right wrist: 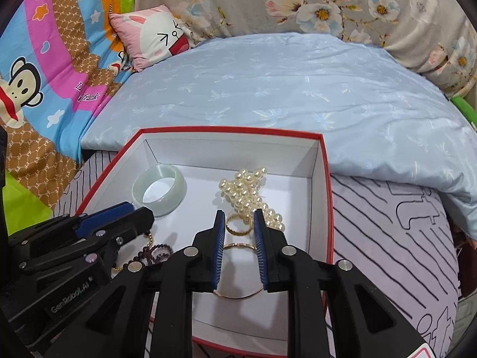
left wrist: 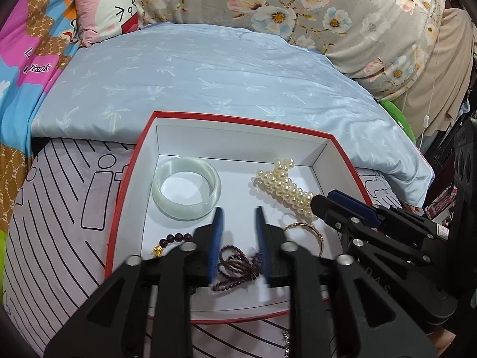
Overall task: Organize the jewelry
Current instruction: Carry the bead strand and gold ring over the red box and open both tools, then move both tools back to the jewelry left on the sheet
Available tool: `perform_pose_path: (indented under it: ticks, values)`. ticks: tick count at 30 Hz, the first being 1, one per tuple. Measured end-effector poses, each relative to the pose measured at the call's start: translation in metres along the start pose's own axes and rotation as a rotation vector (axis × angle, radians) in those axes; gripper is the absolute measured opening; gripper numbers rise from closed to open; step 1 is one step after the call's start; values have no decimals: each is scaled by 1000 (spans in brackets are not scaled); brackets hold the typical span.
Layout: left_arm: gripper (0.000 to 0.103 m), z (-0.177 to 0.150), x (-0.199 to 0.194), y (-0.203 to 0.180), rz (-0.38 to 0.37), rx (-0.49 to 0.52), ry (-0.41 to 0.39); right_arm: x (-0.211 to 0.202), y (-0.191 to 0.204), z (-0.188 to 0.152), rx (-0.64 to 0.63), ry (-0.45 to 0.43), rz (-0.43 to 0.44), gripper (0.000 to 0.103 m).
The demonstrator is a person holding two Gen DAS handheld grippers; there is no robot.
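A red-rimmed white box point(left wrist: 238, 120) point(right wrist: 232, 129) lies on the bed. Inside it are a pale jade bangle point(left wrist: 186, 188) point(right wrist: 159, 189), a pearl piece point(left wrist: 286, 188) point(right wrist: 247, 191), a dark bead bracelet point(left wrist: 176, 236) with a gold charm, and a small gold ring point(right wrist: 238, 225). My left gripper point(left wrist: 239, 211) point(right wrist: 131, 208) stands open over the near left of the box, a blurred dark purple bead strand point(left wrist: 235, 265) lying loose between its fingers. My right gripper point(right wrist: 239, 214) point(left wrist: 323, 198) is open over a thin gold bangle point(right wrist: 238, 294) point(left wrist: 317, 234) that rests on the box floor.
The box sits on a lilac striped sheet point(right wrist: 387, 238). A light blue quilt point(left wrist: 208, 74) lies just behind it, with a pink rabbit cushion point(left wrist: 110, 6) and floral bedding point(left wrist: 342, 15) beyond. A silvery chain point(left wrist: 286, 340) lies outside the box's near edge.
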State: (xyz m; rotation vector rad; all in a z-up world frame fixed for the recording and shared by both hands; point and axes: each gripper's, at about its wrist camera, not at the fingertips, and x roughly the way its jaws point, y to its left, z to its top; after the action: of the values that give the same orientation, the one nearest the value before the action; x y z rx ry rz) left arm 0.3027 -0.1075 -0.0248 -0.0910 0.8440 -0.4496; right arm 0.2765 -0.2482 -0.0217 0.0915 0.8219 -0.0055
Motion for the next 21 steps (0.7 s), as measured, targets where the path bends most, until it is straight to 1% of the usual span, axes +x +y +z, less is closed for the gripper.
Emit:
perform_pose_path:
  ticks: [1, 2, 12, 16, 21]
  values:
    - [40, 0, -2, 1, 7, -5, -8, -1, 1, 1, -3, -3, -6, 28]
    - [41, 0, -3, 1, 12, -3, -15, -1, 0, 1, -1, -6, -4, 28]
    - [41, -1, -17, 7, 32, -9, -33, -21, 0, 0, 7, -29, -3, 28]
    - [41, -4, -27, 6, 46, -4, -35, -35, 0, -7, 16, -39, 0, 33]
    - [41, -12, -42, 7, 63, -9, -40, -59, 3, -22, 15, -53, -13, 36]
